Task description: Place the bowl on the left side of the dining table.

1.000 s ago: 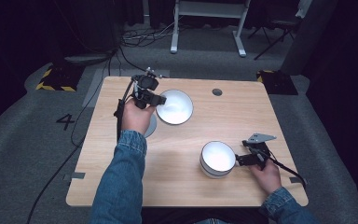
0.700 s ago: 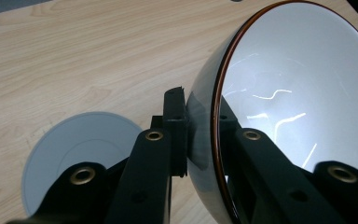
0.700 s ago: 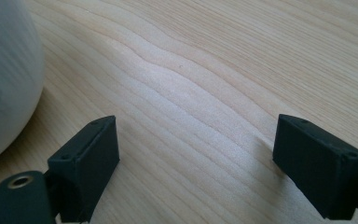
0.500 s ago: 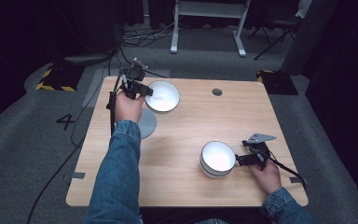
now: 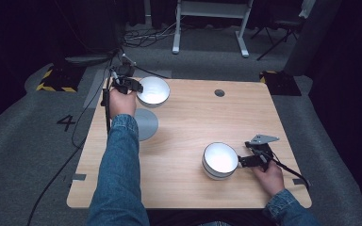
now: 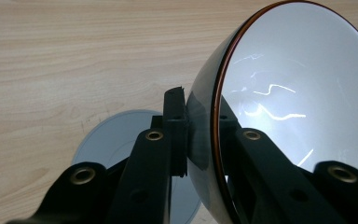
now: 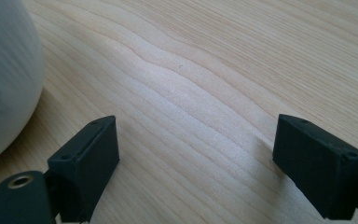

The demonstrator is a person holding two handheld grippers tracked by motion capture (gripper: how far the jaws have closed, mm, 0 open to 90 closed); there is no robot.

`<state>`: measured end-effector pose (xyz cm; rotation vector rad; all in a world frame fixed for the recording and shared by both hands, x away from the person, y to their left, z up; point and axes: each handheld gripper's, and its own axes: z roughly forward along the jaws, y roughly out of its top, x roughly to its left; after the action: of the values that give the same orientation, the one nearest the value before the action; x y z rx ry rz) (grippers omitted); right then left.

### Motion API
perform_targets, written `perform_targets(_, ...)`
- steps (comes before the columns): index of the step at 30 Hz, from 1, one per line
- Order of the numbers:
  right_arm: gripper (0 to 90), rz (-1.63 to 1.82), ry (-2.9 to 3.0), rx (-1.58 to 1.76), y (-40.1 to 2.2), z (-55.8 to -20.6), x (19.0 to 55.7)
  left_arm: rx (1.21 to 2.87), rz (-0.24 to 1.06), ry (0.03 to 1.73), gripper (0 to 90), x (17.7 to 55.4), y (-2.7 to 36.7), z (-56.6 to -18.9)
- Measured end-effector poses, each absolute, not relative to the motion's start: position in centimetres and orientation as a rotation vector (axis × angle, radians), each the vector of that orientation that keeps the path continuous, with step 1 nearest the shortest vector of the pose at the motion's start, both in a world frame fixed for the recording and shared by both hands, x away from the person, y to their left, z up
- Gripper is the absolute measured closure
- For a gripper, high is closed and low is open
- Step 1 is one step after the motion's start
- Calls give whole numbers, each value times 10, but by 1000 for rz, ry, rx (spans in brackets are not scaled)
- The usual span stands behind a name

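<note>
White bowl [image 6: 279,107] clamped in L gripper [image 6: 203,140], lifted

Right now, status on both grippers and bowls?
Left gripper shut on dark-rimmed white bowl, lifted. Right gripper open beside second white bowl. Grey round disc on the wooden table.

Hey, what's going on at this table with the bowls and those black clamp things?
A person holds a two-jaw gripper in each hand. The left gripper has clamped the rim of a white bowl, held tilted above the wooden table near its far left corner, beyond a grey disc. The right gripper sits open on the table beside a second white bowl, not gripping it.
</note>
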<state>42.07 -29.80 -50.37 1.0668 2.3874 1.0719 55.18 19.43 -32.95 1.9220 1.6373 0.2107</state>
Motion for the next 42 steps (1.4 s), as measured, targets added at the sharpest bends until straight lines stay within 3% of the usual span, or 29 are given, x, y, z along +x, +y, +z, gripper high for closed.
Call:
perform_targets(18,145,1072,2387,1068,-298,-504,421,1834,113,1840,816,549,239,-366)
perform_targets(42,145,1051,2397,1032,-299,-504,422,1820,-8,1914,811,549,246,-421)
